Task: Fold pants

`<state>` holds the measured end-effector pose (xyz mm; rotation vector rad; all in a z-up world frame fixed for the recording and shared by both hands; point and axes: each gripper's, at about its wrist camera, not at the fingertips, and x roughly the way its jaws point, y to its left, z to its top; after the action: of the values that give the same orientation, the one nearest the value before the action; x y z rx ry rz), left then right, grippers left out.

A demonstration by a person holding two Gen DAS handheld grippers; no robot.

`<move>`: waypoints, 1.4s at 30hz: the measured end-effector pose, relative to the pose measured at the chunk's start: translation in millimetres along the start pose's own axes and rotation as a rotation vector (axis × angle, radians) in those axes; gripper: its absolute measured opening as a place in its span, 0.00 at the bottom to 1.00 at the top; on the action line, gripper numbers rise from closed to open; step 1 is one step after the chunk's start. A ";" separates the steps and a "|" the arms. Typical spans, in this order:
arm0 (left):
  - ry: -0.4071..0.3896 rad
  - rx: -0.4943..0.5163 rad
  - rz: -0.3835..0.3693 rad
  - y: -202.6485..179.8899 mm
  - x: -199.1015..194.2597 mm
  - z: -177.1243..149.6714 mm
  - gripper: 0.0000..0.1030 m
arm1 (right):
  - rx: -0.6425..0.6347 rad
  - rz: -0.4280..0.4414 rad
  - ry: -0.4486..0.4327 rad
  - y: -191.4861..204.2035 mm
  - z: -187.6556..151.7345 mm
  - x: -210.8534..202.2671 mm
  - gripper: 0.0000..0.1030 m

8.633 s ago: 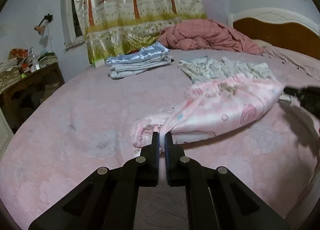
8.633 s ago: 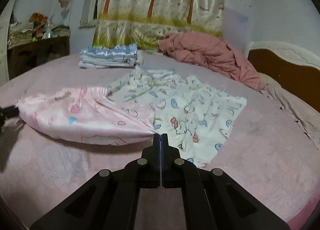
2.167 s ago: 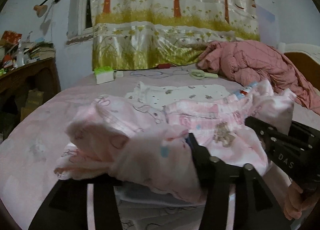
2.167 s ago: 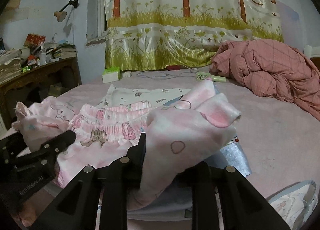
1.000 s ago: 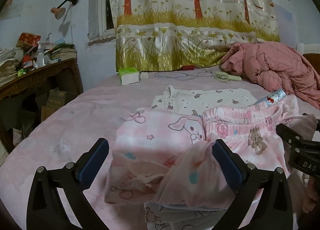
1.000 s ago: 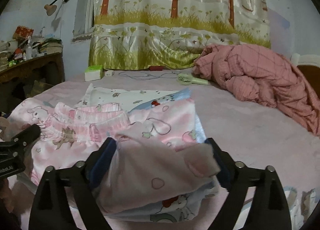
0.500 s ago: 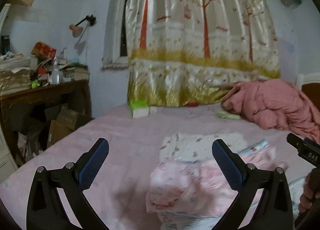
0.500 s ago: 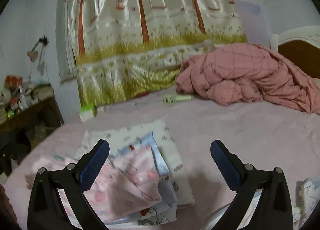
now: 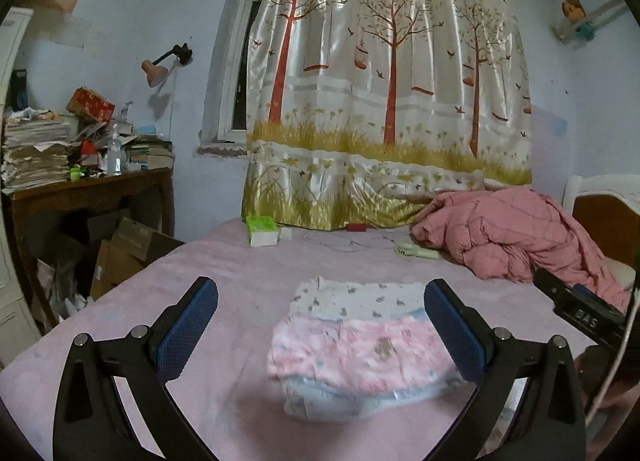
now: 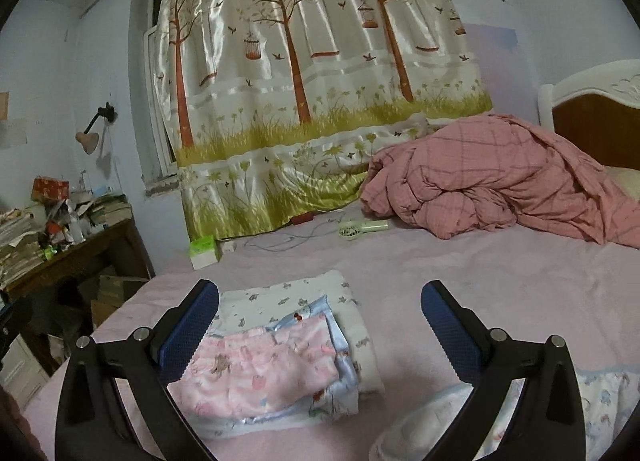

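both grippers backed off and lifted since the last frame, left gripper [image 9: 320,325] and right gripper [image 10: 320,325] spread wide, empty, pink pants [image 10: 256,377] folded atop the stack [image 10: 360,345].

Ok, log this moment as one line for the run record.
stage: fold done | pink pants: folded, top of stack on bed | left claw: open, empty | right claw: open, empty | next: unfolded garment, bottom right

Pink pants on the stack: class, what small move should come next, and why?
Probably swing the right tool toward the unfolded printed garment at lower right. The pink pants already lie folded on the stack, and both tools, left included, are open and empty.
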<state>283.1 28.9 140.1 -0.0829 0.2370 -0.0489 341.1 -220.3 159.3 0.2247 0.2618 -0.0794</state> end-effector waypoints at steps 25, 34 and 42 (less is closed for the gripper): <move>-0.067 0.150 0.017 -19.3 -243.4 -50.3 1.00 | -0.104 0.036 -0.085 -8.6 -65.4 -276.9 0.99; -0.219 0.102 -0.072 -23.0 -231.4 -106.3 1.00 | -0.189 0.042 -0.110 -16.1 -115.0 -279.1 0.99; -0.238 0.193 -0.018 -14.1 -159.8 -143.8 1.00 | -0.211 0.066 -0.155 3.3 -135.3 -216.8 0.99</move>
<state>93.5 13.2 39.2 0.1007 -0.0075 -0.0790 99.2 -175.4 90.1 0.0173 0.1066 -0.0031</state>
